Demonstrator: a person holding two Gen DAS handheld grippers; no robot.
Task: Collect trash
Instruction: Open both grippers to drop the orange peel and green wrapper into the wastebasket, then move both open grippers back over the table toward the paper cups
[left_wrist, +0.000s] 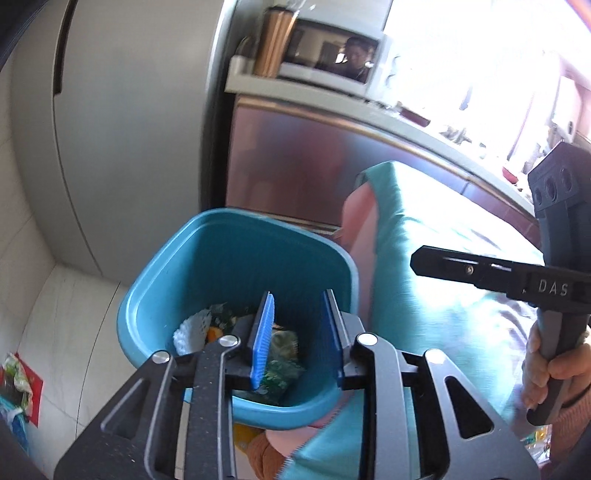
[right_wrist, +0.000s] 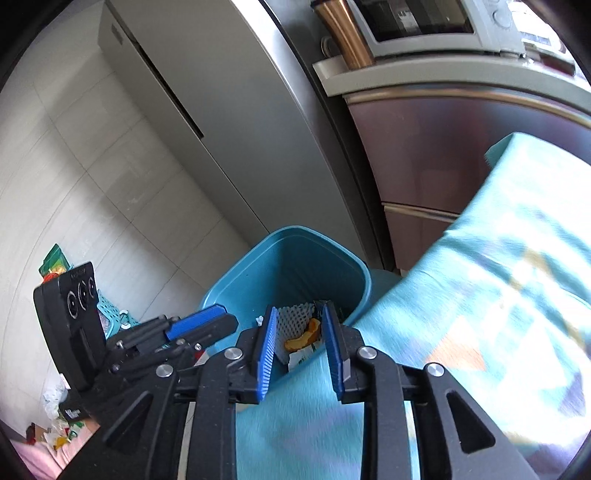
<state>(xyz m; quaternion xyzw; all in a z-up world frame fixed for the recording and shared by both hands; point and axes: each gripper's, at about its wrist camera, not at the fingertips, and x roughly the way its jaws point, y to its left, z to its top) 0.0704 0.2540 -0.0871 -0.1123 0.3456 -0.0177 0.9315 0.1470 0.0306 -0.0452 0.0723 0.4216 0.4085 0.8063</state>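
A teal plastic bin (left_wrist: 236, 266) stands on the floor against the table's edge. It holds trash: a white foam net (left_wrist: 190, 332), a piece of orange peel (left_wrist: 213, 334) and a green wrapper (left_wrist: 280, 369). My left gripper (left_wrist: 298, 299) hangs over the bin's mouth, open, with nothing between its blue pads. My right gripper (right_wrist: 301, 310) is open and empty too. It sits above the cloth edge and points into the bin (right_wrist: 295, 266), where the foam net (right_wrist: 291, 317) and the peel (right_wrist: 304, 338) show between its fingers. A hand (left_wrist: 546, 369) grips the right gripper's handle.
A table under a teal cloth (right_wrist: 480, 277) fills the right side. A grey fridge (left_wrist: 129, 129) and a steel cabinet (left_wrist: 295, 166) with a microwave (left_wrist: 328, 51) stand behind the bin. Wrappers lie on the floor at the left (left_wrist: 16, 376) (right_wrist: 55, 432), near a teal basket (right_wrist: 110, 310).
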